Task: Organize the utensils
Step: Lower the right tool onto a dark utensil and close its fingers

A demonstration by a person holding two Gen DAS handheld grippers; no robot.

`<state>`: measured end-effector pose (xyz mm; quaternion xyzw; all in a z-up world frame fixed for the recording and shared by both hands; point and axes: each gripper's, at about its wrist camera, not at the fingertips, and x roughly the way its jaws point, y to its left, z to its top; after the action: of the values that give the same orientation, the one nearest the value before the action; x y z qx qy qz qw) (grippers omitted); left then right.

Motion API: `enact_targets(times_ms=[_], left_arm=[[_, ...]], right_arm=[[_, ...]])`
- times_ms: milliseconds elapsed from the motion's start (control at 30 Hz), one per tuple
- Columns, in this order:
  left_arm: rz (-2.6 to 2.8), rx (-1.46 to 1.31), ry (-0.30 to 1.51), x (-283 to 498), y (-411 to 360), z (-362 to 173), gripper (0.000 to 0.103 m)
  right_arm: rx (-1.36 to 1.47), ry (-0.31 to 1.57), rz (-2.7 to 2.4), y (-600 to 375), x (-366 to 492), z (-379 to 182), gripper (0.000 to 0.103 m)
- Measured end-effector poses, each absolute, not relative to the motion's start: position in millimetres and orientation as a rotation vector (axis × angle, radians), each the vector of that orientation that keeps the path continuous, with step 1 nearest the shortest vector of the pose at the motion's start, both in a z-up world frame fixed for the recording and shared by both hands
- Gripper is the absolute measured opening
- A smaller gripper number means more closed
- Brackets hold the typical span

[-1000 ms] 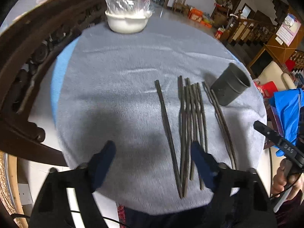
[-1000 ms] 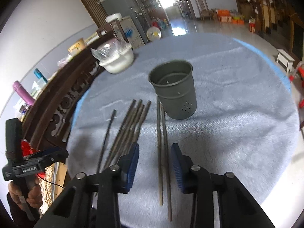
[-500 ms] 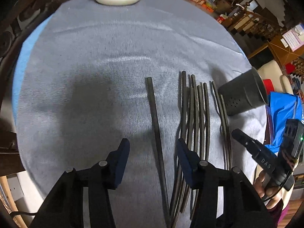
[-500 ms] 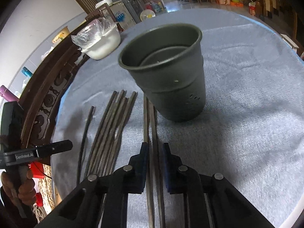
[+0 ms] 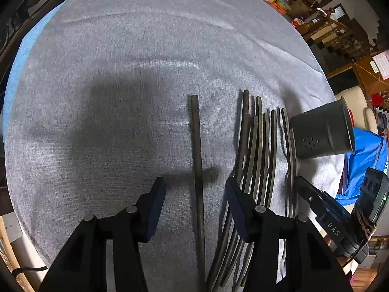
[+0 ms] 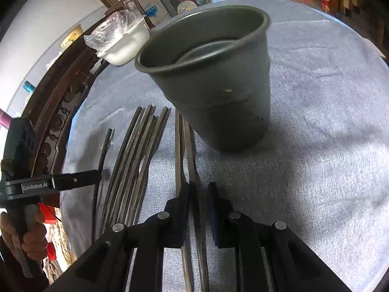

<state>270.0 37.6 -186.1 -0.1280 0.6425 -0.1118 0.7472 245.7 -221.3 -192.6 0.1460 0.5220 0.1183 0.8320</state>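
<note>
Dark chopsticks lie on a round table with a grey cloth (image 5: 121, 73). My left gripper (image 5: 195, 189) is open and straddles a single chopstick (image 5: 196, 146). A bundle of several chopsticks (image 5: 257, 146) lies just to its right. A dark green perforated holder cup (image 5: 321, 131) stands at the right. In the right wrist view my right gripper (image 6: 198, 194) is open, its jaws narrowly apart around a pair of chopsticks (image 6: 186, 146) that lies in front of the cup (image 6: 214, 77). The single chopstick (image 6: 102, 155) and the bundle (image 6: 136, 150) lie to the left.
A white bowl covered in plastic (image 6: 121, 41) stands at the far edge of the table. A carved dark wooden chair back (image 6: 60, 102) curves along the left side. A blue cloth (image 5: 364, 150) lies off the table's right edge.
Both grippers moved forward and lower over the chopsticks. The left jaws narrowed from wide open around the single chopstick. The right jaws narrowed around the pair, and the cup looms closer.
</note>
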Motion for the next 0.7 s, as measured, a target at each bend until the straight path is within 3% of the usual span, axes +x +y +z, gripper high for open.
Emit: enact_targets(times_ms=[267,367,533,700], left_arm=[[-0.203,-0.300,1.414,287.8,29.5,-187.7,0.053],[-0.193,-0.320,1.419,302.0,27.3,-187.0,0.051],[-0.160,-0.289,1.423,306.4,30.0,-187.4,0.026],[-0.153,-0.314,1.450,306.4,38.2,-187.6,0.022]], right_arm=[[0.210,1.121,0.240,-203.8,253.2,-190.5,0.017],[0.215,1.126,0.235,-207.5,250.6,-191.5,0.010],[0.262,1.183,0.264,-218.8,237.6,-192.5,0.010],[0.235,1.215,0.256,-215.4,236.2,-191.7,0.011]])
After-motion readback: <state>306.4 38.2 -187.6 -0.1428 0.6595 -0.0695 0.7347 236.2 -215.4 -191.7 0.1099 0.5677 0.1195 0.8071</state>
